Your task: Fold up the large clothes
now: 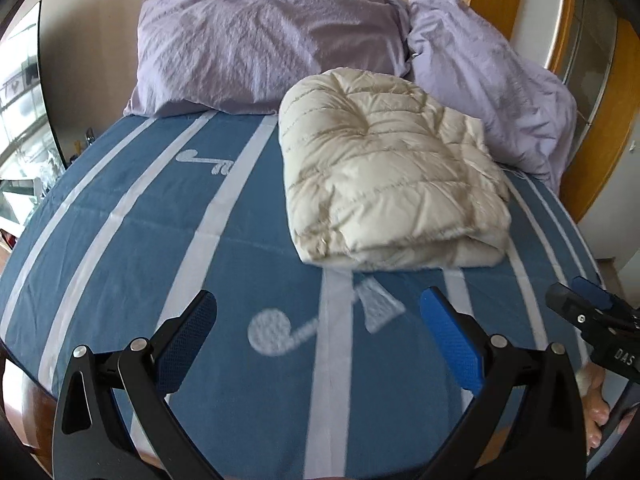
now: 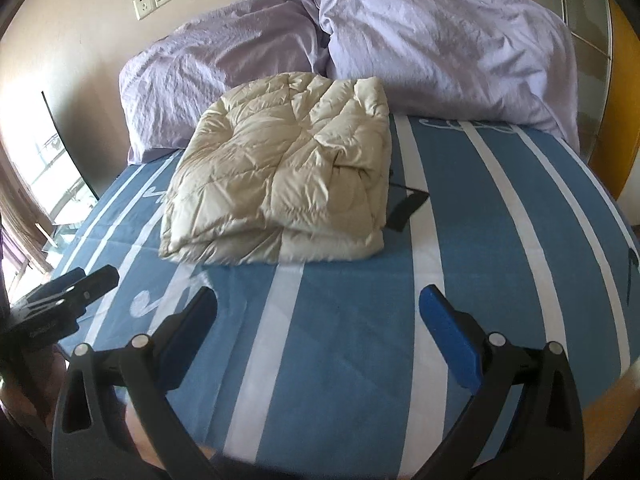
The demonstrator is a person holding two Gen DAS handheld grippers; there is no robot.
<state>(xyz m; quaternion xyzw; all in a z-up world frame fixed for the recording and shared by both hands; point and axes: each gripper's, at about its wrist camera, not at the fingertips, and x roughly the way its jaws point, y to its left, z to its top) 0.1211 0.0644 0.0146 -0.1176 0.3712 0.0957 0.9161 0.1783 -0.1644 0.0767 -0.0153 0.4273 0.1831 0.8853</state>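
Observation:
A cream quilted puffer jacket [image 1: 388,176] lies folded into a thick rectangle on the blue striped bed sheet [image 1: 160,216]; it also shows in the right wrist view [image 2: 280,176], with a black strap [image 2: 408,204] sticking out at its right side. My left gripper [image 1: 318,312] is open and empty, above the sheet in front of the jacket. My right gripper [image 2: 318,308] is open and empty, also short of the jacket. The right gripper shows at the right edge of the left wrist view [image 1: 588,312]; the left gripper shows at the left edge of the right wrist view [image 2: 72,292].
Two lilac pillows [image 1: 268,44] [image 1: 488,92] lean against the wall behind the jacket. A window [image 1: 24,120] is at the left, a wooden wardrobe [image 1: 592,128] at the right. The bed's front edge runs just under the grippers.

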